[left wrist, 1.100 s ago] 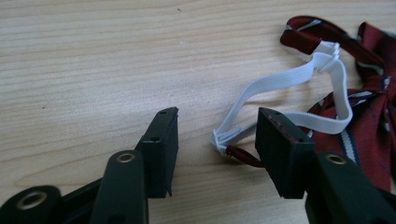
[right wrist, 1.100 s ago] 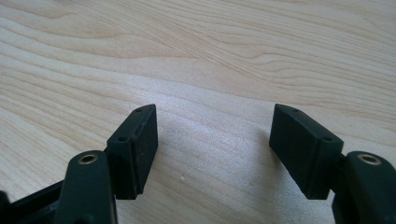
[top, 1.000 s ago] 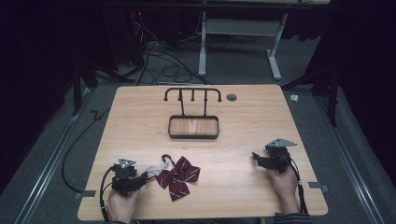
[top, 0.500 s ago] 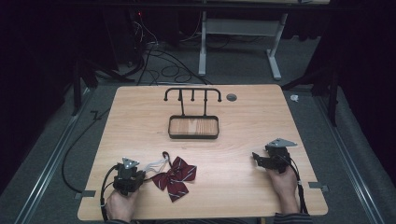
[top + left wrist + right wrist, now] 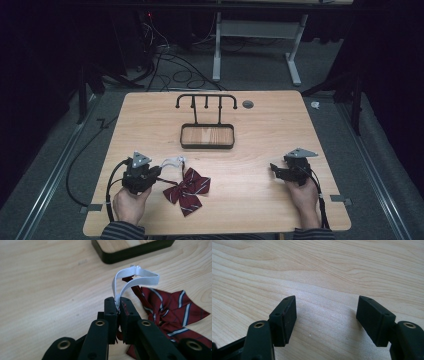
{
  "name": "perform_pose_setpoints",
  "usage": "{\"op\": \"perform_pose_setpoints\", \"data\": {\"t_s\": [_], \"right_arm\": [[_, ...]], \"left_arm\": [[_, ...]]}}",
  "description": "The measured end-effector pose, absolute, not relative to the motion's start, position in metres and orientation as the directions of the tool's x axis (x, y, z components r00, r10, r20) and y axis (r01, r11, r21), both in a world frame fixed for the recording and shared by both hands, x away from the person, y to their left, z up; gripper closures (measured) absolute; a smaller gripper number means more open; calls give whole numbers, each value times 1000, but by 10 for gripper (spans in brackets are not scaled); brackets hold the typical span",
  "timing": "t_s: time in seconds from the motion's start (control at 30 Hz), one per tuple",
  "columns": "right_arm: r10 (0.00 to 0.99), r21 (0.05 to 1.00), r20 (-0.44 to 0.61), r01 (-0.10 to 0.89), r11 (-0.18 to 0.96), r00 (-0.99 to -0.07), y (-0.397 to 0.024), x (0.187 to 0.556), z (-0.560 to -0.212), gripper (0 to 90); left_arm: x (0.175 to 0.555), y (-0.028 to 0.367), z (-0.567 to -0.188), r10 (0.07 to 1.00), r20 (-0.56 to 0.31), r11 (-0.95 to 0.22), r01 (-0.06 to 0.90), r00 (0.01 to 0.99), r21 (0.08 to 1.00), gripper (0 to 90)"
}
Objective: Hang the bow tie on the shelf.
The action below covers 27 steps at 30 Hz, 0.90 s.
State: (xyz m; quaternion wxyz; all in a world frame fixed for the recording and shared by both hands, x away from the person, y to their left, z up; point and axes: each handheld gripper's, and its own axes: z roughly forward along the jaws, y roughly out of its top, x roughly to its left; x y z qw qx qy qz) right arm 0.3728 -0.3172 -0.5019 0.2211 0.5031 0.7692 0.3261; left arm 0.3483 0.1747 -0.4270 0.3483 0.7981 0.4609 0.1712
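On the worktop (image 5: pixel 260 187):
Writing: none legible.
Left gripper (image 5: pixel 117 305): jaws clamped on white elastic strap (image 5: pixel 135 280) of bow tie (image 5: pixel 172 312).
Right gripper (image 5: pixel 325 315): jaws spread wide, nothing held.

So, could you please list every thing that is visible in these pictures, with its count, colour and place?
bow tie: one, dark red with pale stripes, on the near left part of the table.
elastic strap: one, white, a loop joined to the bow tie, pinched between the left jaws.
hook stand: one, black frame with a wooden tray base, middle of the table, towards the far edge.
table: one, light wood.
cables: several, dark, on the grey floor beyond the table.
left gripper: one, black, near left, shut on the strap.
right gripper: one, black, near right, jaws open, nothing between them.
hands: two, at the near edge.
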Motion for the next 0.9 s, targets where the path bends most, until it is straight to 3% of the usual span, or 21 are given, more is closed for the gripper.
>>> {"op": "perform_pose_setpoints", "data": {"t_s": [0.27,0.9], "right_arm": [[917,724,-13,629,284,-398,-317,373,-502,340],[916,724,-14,628,286,-401,-317,373,-502,338]], "left_arm": [[357,168,-400,824,-52,-348,577,564,738,846],[371,133,-344,724,118,-523,429,680,736,845]]}}
